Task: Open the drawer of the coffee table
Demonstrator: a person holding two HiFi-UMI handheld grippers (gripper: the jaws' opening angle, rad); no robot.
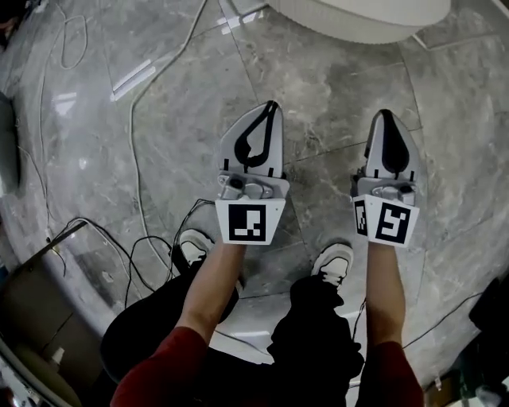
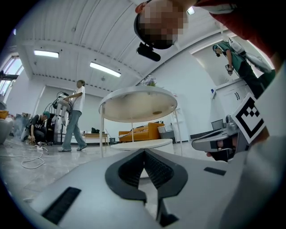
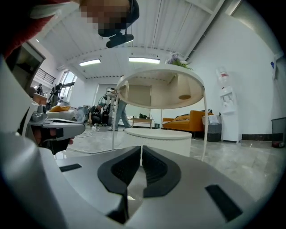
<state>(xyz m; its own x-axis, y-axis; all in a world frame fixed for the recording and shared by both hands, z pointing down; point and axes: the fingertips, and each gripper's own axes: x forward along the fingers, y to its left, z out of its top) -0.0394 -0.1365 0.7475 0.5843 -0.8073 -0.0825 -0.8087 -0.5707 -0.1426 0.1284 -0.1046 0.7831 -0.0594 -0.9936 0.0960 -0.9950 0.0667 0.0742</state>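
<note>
- The left gripper (image 1: 272, 108) has its jaws pressed together, and its ribbed dark pads (image 2: 129, 172) meet at the tip. It pinches no object.
- The right gripper (image 1: 386, 115) is pressed together in the same way. Its pads (image 3: 123, 169) touch along the front, and it also pinches no object.
- Both grippers are held low and roughly level, side by side, and both point toward the coffee table (image 1: 358, 20).
- The coffee table is white and round. It stands just ahead of the gripper tips and is clear of both of them.
- In the gripper views the table top (image 3: 161, 89) rests on thin white legs. A low white drum (image 3: 157, 136) sits beneath it on the floor.
- Which part of the table is the drawer cannot be told from these views.
- A black-and-white marker cube (image 1: 249, 222) sits at the rear of each gripper, on the side away from the table.
- The person's bare forearms (image 1: 211, 290), red sleeves and white shoes (image 1: 334, 262) are farther back from the table.
- The grey marble floor (image 1: 159, 119) lies under the table, with thin cables (image 1: 135, 159) trailing to its left.
- Beyond the table are an orange sofa (image 3: 192, 120) and a standing person (image 2: 73, 116).
</note>
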